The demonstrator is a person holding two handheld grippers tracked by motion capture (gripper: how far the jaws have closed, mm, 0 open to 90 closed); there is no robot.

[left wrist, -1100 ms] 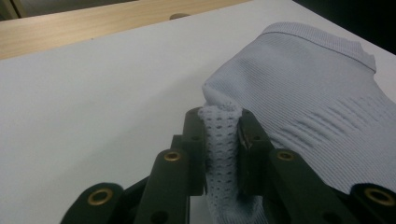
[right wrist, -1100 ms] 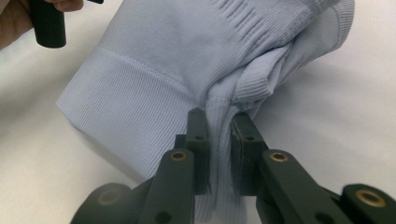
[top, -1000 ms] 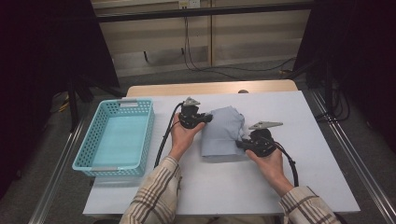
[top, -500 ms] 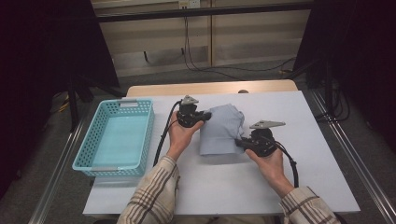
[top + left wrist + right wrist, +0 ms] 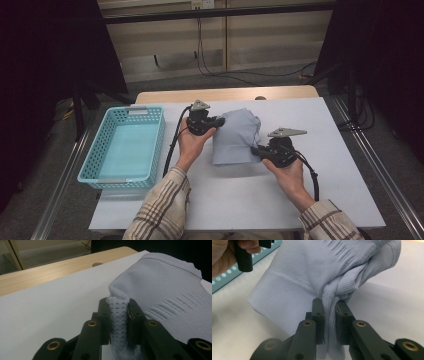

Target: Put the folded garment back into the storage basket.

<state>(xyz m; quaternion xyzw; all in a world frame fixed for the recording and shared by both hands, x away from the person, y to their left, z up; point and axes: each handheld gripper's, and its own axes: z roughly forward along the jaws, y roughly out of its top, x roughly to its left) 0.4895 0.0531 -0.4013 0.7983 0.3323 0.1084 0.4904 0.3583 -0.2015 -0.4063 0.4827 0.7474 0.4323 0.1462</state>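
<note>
A pale blue folded garment (image 5: 237, 136) of ribbed knit lies at the middle of the white table (image 5: 210, 200). My left gripper (image 5: 219, 121) grips its left edge; in the left gripper view a mesh-like fold of the garment (image 5: 160, 297) is pinched between the jaws at my left gripper (image 5: 117, 305). On the garment's right lower edge my right gripper (image 5: 256, 150) is shut. The right gripper view shows bunched fabric of the garment (image 5: 312, 270) clamped by my right gripper (image 5: 329, 305), with the other hand and its gripper at the upper left.
A turquoise plastic basket (image 5: 104, 150) stands at the table's left side, nothing in it. A wooden strip (image 5: 230, 94) runs along the table's far edge. Black cables (image 5: 172, 145) trail from both grippers. Metal rails flank the table.
Both grippers keep their hold on the garment. The garment and hands have shifted only slightly.
</note>
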